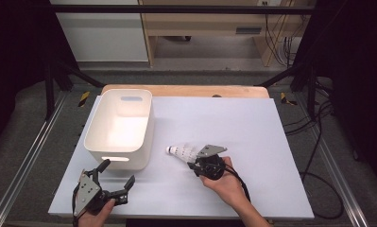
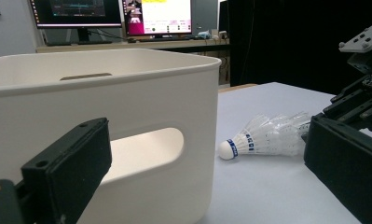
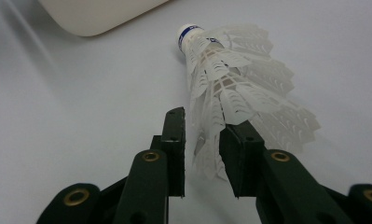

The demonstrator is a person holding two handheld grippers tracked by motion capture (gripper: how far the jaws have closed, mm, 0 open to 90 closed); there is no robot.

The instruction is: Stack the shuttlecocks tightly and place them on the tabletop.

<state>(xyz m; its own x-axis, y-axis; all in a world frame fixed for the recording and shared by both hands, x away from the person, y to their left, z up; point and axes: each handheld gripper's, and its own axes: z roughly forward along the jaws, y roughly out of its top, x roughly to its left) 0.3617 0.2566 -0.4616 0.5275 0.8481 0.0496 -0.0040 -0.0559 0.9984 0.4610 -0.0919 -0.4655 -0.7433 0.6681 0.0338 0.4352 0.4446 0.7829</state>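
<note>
Black right gripper (image 3: 204, 140), jaws narrowly parted around the skirt of a white plastic shuttlecock (image 3: 230, 79) lying on the table beside a white plastic bin (image 1: 120, 127), should probably lift away gently.

My right gripper (image 3: 203, 154) is black, with small brass-coloured rings at its joints. The shuttlecock (image 3: 230, 84) is white; its skirt has a net pattern of small holes, and a blue band goes around the white cork head. My left gripper (image 1: 111, 180) is also black, with a grey plate on top. The bin (image 1: 122, 128) is plain cream white, without any pattern. The table sheet (image 1: 233, 123) is pale grey-white, and a light wood edge shows behind it.
</note>
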